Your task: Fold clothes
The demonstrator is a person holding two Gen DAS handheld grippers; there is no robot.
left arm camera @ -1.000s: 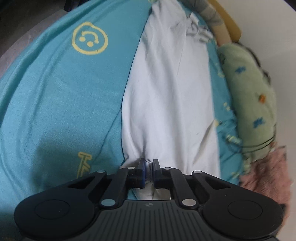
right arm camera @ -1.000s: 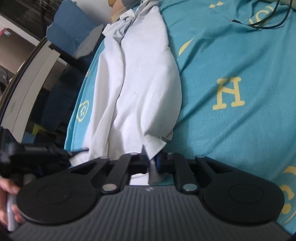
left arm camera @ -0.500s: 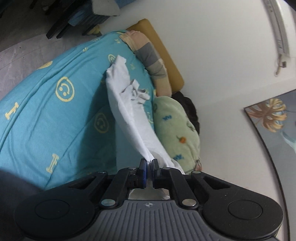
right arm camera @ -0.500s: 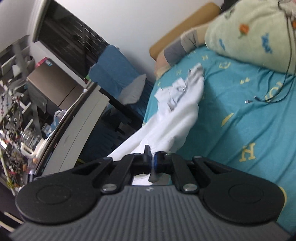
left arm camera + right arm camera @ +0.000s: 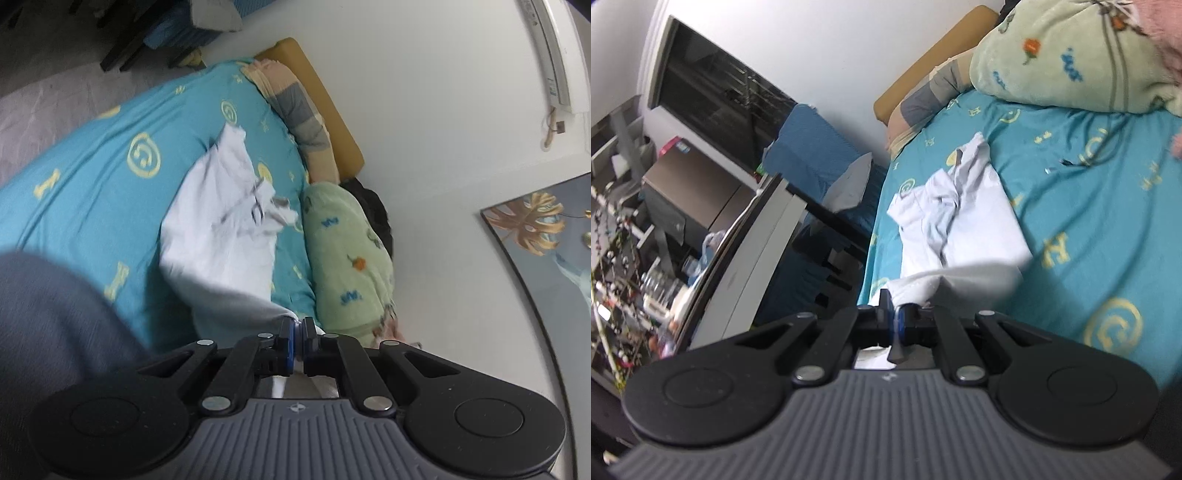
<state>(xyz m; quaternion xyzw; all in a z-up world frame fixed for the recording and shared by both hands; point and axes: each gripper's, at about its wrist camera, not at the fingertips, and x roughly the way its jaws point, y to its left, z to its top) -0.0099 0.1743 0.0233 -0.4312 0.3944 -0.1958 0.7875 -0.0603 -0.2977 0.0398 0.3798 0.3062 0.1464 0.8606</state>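
A white shirt [image 5: 225, 236] lies on the teal bed sheet [image 5: 92, 177], its collar end far from me and its near hem lifted. My left gripper [image 5: 298, 326] is shut on one hem corner. In the right wrist view the same white shirt [image 5: 964, 221] drapes from the bed up to my right gripper [image 5: 896, 308], which is shut on the other hem corner. The lifted half curves over the half that rests on the bed.
A green patterned blanket [image 5: 347, 258] lies along the wall side of the bed, also in the right wrist view [image 5: 1063, 62]. A striped pillow [image 5: 299, 110] and tan headboard [image 5: 321, 99] are at the far end. A dark sleeve [image 5: 48, 332] fills the lower left. Cluttered shelves [image 5: 635, 229] stand beside the bed.
Both grippers have lifted the shirt's hem high off the bed and carried it toward the collar end. The lower half now arches over the upper half.
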